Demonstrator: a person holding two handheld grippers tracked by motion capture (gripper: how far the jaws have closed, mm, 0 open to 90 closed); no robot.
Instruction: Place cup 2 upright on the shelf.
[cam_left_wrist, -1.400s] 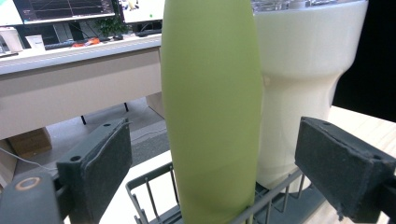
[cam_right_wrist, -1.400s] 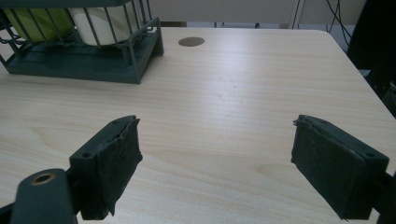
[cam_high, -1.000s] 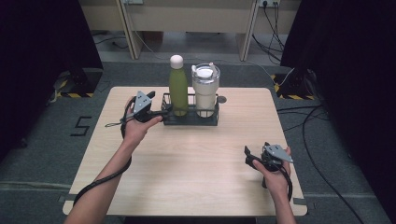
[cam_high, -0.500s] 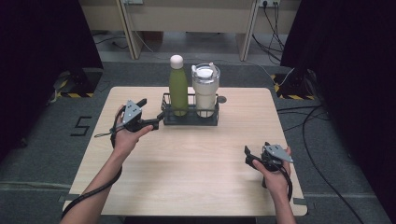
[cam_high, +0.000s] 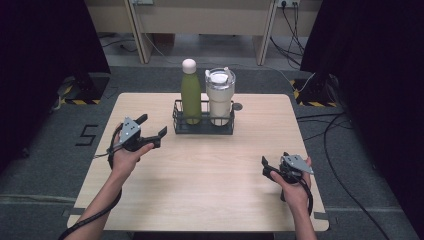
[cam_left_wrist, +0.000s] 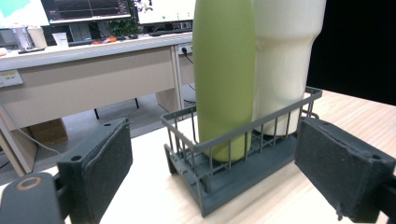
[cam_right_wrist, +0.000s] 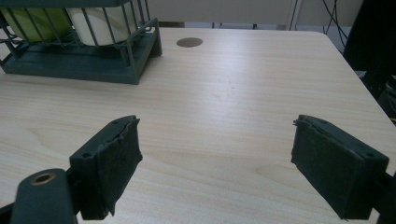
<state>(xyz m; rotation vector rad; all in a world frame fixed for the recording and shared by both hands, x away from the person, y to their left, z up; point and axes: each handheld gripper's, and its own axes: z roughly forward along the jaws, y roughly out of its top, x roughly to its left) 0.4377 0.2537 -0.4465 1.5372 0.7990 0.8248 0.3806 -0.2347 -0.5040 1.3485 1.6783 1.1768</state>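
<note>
green bottle (cam_high: 190, 95) and cream tumbler (cam_high: 220, 97) stand upright side by side in the dark wire rack (cam_high: 203, 128), upper centre of the high view, bottle at the left, tumbler touching it at the right. we hold the left gripper (cam_high: 149, 132) just beside the rack's left end, at centre left of the frame, its jaws spread wide and holding nothing. in the left gripper view the 2 pads (cam_left_wrist: 103, 163) frame the rack's near end (cam_left_wrist: 219, 154), with the bottle (cam_left_wrist: 225, 70) dead ahead and the tumbler (cam_left_wrist: 285, 60) behind it.

we judge this the approach step: nothing is gripped yet, and the left gripper seems lined up on the bottle or the rack end, we cannot tell which. the next move calls for carrying the open jaws forward until both pads flank the target, high enough to clear the rack's top wire if the bottle is meant, then closing squarely so nothing tips against the tumbler.

our right gripper (cam_high: 267, 170) rests low at the lower right of the high view, well apart from the rack, jaws also wide and empty; its own view looks over bare table (cam_right_wrist: 243, 107).

pale wood table (cam_high: 210, 175), clean, with 1 round hole (cam_high: 237, 106) near the rack. grey carpet lies around it, black curtains hang at both sides, desks stand beyond, and cables trail at upper right.
</note>
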